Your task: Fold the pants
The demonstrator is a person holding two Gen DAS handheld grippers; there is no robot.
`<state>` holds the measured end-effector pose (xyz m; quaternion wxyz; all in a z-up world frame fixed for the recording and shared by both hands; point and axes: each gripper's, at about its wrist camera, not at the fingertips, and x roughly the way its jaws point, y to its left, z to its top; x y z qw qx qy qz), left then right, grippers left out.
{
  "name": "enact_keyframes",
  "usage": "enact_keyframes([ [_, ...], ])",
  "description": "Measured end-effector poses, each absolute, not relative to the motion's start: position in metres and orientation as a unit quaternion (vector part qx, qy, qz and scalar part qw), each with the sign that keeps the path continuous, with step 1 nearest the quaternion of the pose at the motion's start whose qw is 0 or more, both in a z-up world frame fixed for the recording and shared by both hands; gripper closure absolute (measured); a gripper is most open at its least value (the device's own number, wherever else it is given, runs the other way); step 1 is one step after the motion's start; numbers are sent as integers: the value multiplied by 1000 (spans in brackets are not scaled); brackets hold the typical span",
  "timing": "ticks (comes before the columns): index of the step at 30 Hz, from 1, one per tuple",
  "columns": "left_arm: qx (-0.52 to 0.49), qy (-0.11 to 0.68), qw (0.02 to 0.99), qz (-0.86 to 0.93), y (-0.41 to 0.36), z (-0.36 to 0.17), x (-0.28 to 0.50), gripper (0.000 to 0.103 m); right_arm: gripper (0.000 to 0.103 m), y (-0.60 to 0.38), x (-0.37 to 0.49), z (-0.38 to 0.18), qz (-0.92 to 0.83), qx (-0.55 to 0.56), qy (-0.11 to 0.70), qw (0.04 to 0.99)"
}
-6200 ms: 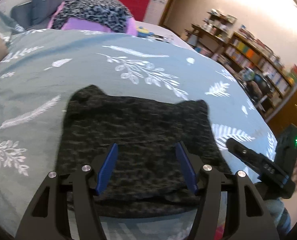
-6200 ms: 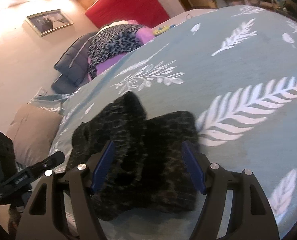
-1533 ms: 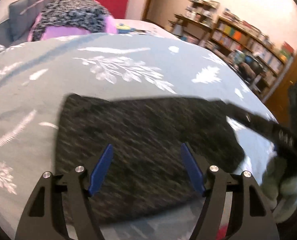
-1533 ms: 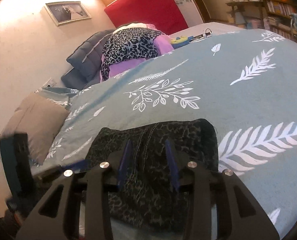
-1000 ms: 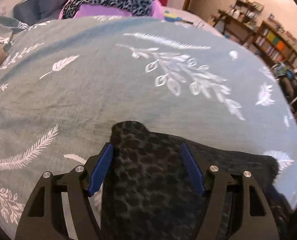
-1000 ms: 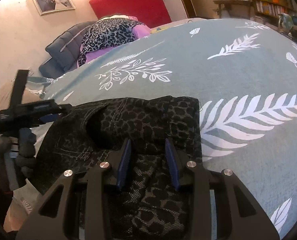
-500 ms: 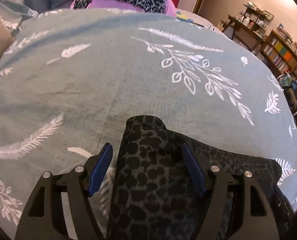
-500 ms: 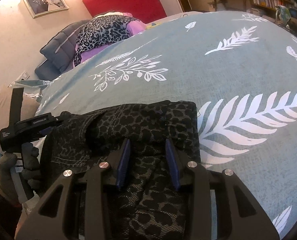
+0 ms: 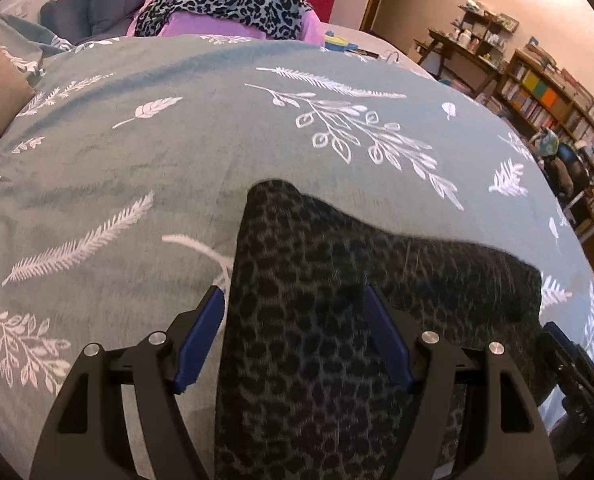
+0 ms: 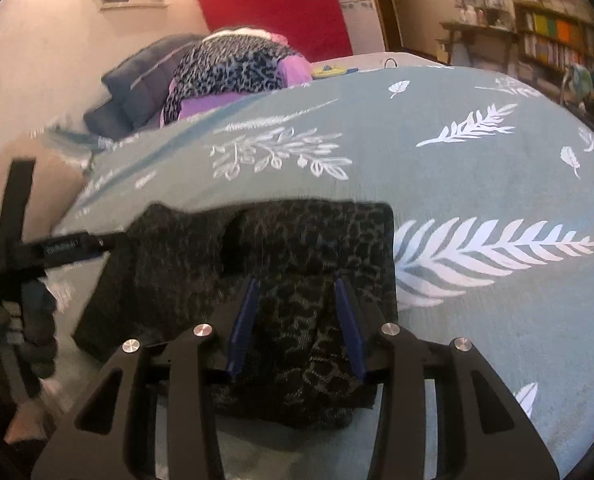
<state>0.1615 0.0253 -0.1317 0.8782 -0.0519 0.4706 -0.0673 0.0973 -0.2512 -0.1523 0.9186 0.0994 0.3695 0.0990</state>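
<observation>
Right gripper (image 10: 297,312) pinches the leopard-print pants (image 10: 309,240); left gripper (image 9: 293,332), fingers apart, should flatten the fold ahead.

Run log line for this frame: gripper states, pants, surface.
left gripper: open, straddling pants | right gripper: shut on pants | pants: leopard-print, partly folded | bedspread: teal, leaf print

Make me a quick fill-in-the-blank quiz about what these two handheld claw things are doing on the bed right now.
The pants have a dark ____ print.
They lie on a teal bedspread printed with white ____.
The right gripper has its jaws closed on the ____.
The left gripper has its jaws ____.

Missing words: leopard; leaves; pants; open
</observation>
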Motion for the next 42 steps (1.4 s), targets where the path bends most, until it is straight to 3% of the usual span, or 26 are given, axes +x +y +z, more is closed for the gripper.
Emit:
enact_keyframes([
  [12,-22,478,876,-53,15,-151,158,27,55,-255,101,-164,101,103,382,913],
  [17,-3,468,883,-43,13,-143,154,27,37,-266,99,-149,89,140,369,915],
  [22,3,467,884,-37,16,-138,153,18,26,-275,104,-149,70,142,375,913],
  [42,-4,489,871,-45,26,-150,161,17,18,-300,124,-172,78,218,432,872],
])
